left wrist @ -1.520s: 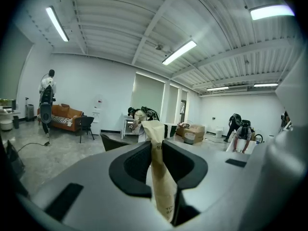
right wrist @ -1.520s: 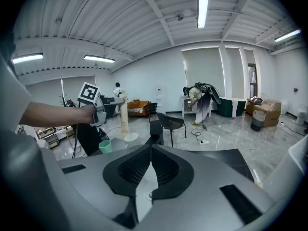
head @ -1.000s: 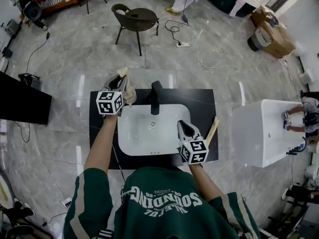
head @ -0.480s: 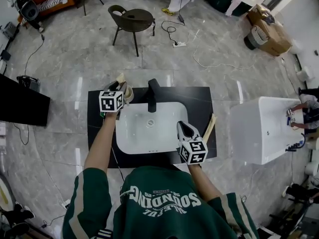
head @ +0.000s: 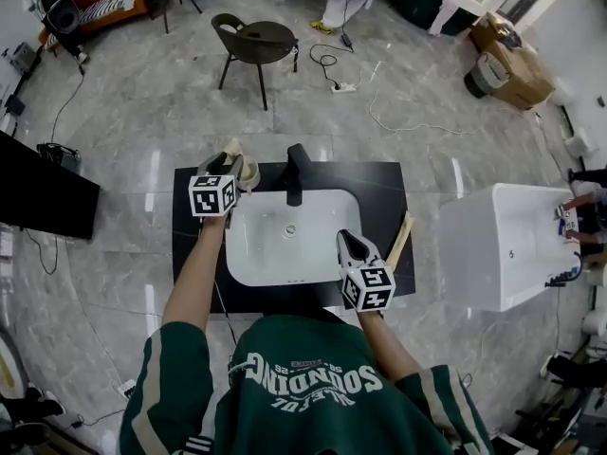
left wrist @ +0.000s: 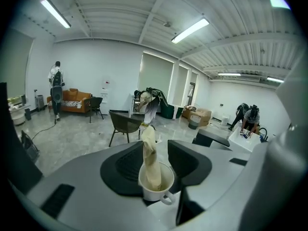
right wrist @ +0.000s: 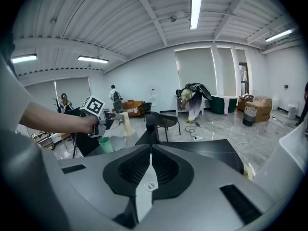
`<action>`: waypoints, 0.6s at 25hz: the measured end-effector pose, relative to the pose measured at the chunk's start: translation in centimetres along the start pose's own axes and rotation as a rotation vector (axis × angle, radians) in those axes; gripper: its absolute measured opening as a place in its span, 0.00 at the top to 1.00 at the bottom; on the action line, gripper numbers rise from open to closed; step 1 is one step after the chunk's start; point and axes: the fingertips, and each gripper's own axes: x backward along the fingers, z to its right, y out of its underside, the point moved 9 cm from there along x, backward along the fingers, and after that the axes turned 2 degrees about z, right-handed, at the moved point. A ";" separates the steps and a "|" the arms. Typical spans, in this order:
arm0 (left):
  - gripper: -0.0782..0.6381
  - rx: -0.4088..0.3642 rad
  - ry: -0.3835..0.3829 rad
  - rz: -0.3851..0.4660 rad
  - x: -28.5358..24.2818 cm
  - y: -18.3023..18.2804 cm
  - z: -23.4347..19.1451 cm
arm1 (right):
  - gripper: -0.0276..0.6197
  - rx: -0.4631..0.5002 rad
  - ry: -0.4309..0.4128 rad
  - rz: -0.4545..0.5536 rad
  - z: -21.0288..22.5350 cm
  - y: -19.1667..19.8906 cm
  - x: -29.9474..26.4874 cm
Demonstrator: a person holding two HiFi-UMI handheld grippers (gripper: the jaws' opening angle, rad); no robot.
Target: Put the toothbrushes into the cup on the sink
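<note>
Between L gripper [left wrist: 155,149] jaws, just been opening, now apart: wrapped toothbrush [left wrist: 149,155] upright in cup [left wrist: 153,194].

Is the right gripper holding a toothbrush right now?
No, the right gripper is shut with nothing between its jaws.

My left gripper [head: 231,162] reached forward, jaws just opening, loose around the toothbrush [left wrist: 149,158]; my right gripper [head: 346,239] hung closed, empty.
</note>
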 end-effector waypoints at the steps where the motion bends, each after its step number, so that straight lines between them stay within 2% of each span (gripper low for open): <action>1: 0.68 -0.003 0.003 0.006 0.5 -0.1 0.2 | 0.89 -0.001 0.001 0.001 -0.2 0.0 0.2; 5: 0.68 -0.008 0.024 0.041 2.2 -0.3 0.7 | 0.89 0.001 -0.001 0.011 -1.2 0.0 1.1; 12: 0.68 -0.052 0.067 0.053 4.5 0.0 2.1 | 0.89 -0.006 0.005 0.020 -2.9 0.8 2.4; 15: 0.68 -0.064 0.118 0.056 5.2 -0.1 3.0 | 0.89 -0.009 0.011 0.025 -3.7 1.0 3.1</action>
